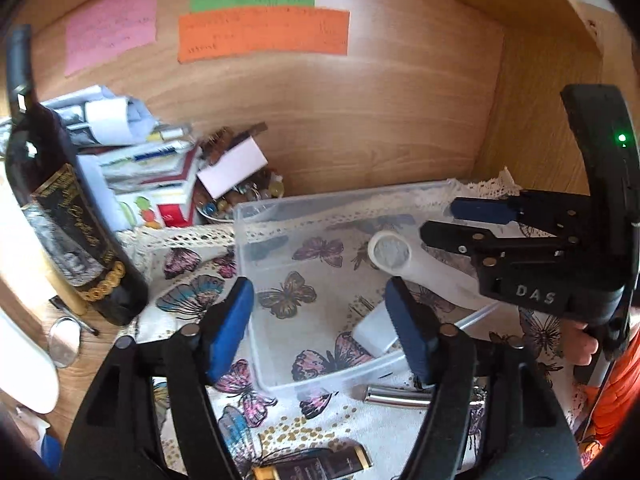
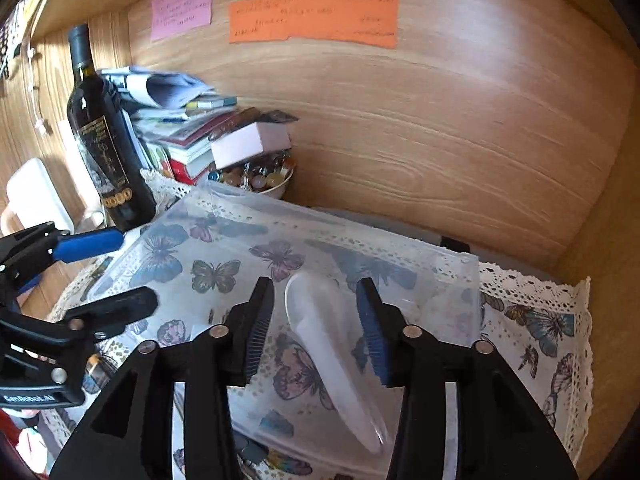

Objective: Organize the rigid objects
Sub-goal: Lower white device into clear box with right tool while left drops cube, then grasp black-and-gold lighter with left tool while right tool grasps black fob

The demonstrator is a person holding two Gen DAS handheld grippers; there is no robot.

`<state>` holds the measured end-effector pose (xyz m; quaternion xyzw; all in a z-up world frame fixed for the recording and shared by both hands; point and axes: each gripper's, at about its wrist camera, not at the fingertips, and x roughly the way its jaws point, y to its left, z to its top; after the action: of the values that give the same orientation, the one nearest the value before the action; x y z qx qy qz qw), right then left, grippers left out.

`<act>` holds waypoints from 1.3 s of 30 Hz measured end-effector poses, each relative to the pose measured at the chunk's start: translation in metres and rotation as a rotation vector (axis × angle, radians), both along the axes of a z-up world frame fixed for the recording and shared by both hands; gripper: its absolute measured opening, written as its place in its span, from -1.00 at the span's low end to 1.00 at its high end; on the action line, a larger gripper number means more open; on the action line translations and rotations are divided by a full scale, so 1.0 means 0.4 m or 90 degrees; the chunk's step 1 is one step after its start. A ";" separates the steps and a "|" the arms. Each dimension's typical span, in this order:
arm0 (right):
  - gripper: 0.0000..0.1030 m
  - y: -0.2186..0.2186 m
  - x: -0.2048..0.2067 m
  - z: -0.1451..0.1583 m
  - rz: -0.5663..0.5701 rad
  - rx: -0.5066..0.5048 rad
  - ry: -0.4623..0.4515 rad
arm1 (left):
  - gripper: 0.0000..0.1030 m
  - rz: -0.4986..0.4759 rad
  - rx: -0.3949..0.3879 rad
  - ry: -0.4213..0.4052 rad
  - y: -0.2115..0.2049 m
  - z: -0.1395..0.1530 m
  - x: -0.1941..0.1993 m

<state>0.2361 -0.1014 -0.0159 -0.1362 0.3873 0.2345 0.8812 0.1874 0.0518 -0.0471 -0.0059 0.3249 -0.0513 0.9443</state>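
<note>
A clear plastic bin [image 1: 340,198] [image 2: 476,280] stands on the butterfly cloth. Inside it lies a white plastic scoop [image 1: 390,254] [image 2: 320,340], with its handle toward the right gripper. My right gripper [image 2: 316,328] [image 1: 452,224] hangs over the bin, jaws open on either side of the scoop with a small gap on each side. My left gripper [image 1: 320,332] [image 2: 116,272] is open at the bin's near left corner, one finger outside the wall and one over the bin. A small white block [image 1: 374,334] lies in the bin beside that inner finger.
A dark wine bottle [image 1: 72,232] [image 2: 104,152] stands left, with stacked books and papers [image 1: 132,160] and a bowl of beads [image 2: 260,180] behind. A metal cylinder [image 1: 396,396] and a dark gold-trimmed box [image 1: 316,466] lie on the cloth nearby. Wooden walls close off the back and right.
</note>
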 end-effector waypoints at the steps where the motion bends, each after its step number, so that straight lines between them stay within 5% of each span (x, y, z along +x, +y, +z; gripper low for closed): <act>1: -0.03 -0.007 -0.003 0.006 -0.003 0.005 -0.004 | 0.44 0.002 0.001 -0.007 0.001 0.007 -0.010; 6: 0.21 -0.041 -0.066 0.062 -0.015 0.028 -0.046 | 0.84 0.017 0.010 -0.038 0.015 0.037 -0.070; 10: 0.41 -0.067 -0.124 0.097 -0.018 0.043 -0.075 | 0.89 0.026 0.013 -0.037 0.025 0.035 -0.122; 16: 0.45 -0.106 -0.203 0.102 -0.033 0.051 -0.089 | 0.91 0.033 0.003 0.006 0.033 -0.012 -0.168; 29: 0.45 -0.150 -0.271 -0.068 -0.059 0.027 0.041 | 0.91 0.043 -0.024 0.141 0.040 -0.165 -0.211; 39: 0.44 -0.119 -0.342 -0.092 -0.017 0.058 0.078 | 0.90 0.056 -0.054 0.190 0.034 -0.203 -0.168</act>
<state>0.0993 -0.1492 -0.0525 -0.0767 0.4311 0.2481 0.8641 0.1201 0.0652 -0.1283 -0.0674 0.4584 -0.0217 0.8859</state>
